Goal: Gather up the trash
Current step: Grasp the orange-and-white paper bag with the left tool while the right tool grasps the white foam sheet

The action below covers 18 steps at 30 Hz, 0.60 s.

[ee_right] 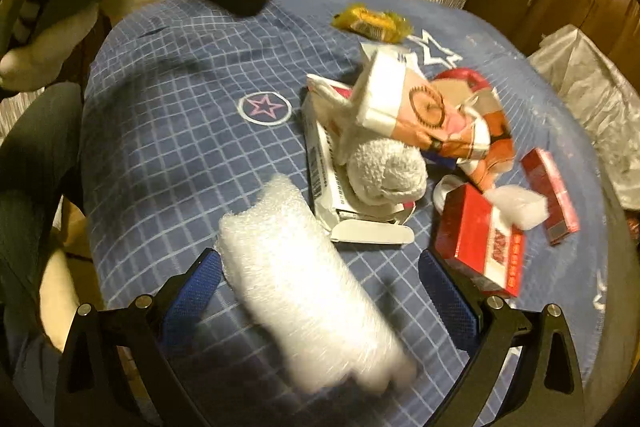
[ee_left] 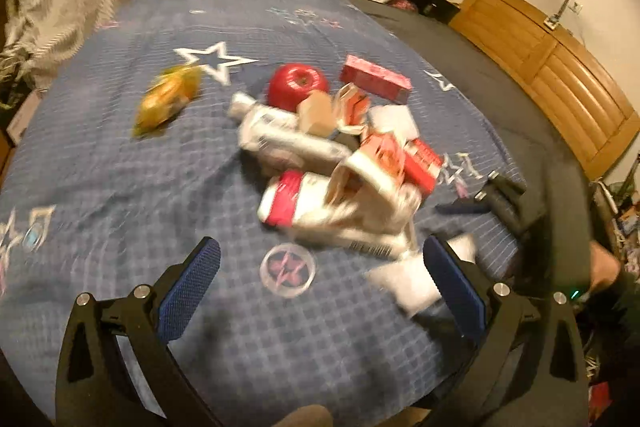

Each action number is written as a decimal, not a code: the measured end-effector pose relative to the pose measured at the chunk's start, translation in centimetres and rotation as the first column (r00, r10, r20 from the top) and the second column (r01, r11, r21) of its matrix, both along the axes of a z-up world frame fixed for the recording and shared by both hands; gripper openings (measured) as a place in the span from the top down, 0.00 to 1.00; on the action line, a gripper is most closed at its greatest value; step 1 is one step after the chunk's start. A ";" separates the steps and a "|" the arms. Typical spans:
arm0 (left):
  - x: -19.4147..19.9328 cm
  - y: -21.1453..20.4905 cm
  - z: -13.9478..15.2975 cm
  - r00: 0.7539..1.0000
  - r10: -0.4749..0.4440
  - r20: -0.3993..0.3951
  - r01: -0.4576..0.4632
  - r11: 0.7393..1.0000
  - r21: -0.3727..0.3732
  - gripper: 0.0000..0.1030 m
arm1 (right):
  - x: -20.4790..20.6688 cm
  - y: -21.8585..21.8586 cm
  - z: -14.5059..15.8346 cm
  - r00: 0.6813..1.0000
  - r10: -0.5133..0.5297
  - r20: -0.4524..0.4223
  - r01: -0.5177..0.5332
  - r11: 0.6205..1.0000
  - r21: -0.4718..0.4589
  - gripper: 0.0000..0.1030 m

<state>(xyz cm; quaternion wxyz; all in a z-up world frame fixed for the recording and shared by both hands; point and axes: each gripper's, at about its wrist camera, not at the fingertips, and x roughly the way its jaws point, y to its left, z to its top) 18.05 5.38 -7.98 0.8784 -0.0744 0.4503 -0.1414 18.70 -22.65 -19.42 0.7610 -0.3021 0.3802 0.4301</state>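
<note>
Grippers first. Right gripper (ee_right: 320, 291): jaws spread wide, nothing clamped. A bubble wrap roll (ee_right: 308, 291) lies between the blue pads, closer to the left-hand one; contact cannot be told, since the roll is motion-blurred. Left gripper (ee_left: 322, 279): jaws also wide apart and empty, over bare bedspread (ee_left: 120, 155) with a printed star ring between the pads.

Location of the trash: a loose pile on the blue checked bedspread, just ahead of both grippers. From the right wrist view: an opened white carton (ee_right: 332, 187) with a balled white towel (ee_right: 386, 173) resting in it, a crumpled printed box (ee_right: 432, 115) leaning on top, a red box (ee_right: 480, 239) near the right-hand pad, a white foam scrap (ee_right: 520, 205) touching that box, and a slim red box (ee_right: 550, 195) beyond. A yellow wrapper (ee_right: 372, 21) sits well apart at the far side. A red apple (ee_left: 298, 83) lies at the far edge of the pile.

Handling judgement:
- Bubble wrap: very light, soft, springy; will squash. Take it across the middle and close fully.
- Red boxes: light, fairly stiff card; grip across the narrow faces.
- Crumpled box and carton: flimsy; pinch a folded edge.
- Wrapper: likely slick; pinch the crimped end.
</note>
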 end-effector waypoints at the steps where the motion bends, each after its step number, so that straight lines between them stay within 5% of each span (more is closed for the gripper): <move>1: 1.3 -0.6 0.2 1.000 -0.020 -0.005 0.020 1.000 -0.003 0.05 | 0.7 0.0 -0.3 1.000 -0.002 -0.021 0.002 1.000 0.008 0.05; 4: 4.3 -2.5 0.3 0.997 -0.076 -0.023 0.076 0.997 -0.005 0.05 | 1.2 -0.8 -1.1 0.994 -0.019 -0.105 0.025 0.999 0.048 0.18; 7: 7.0 -4.1 0.1 0.992 -0.119 -0.042 0.119 0.993 0.001 0.05 | 0.7 -2.1 -0.8 0.989 -0.067 -0.134 0.080 0.993 0.090 0.45; 11: 9.4 -6.1 -1.1 0.980 -0.177 -0.091 0.183 0.981 0.063 0.07 | 0.4 -4.2 -0.1 0.975 -0.145 -0.169 0.172 0.972 0.158 0.48; 18: 10.2 -6.8 -3.3 0.967 -0.186 -0.174 0.202 0.976 0.081 0.35 | 0.0 -8.1 0.1 0.937 -0.246 -0.250 0.310 0.913 0.264 0.48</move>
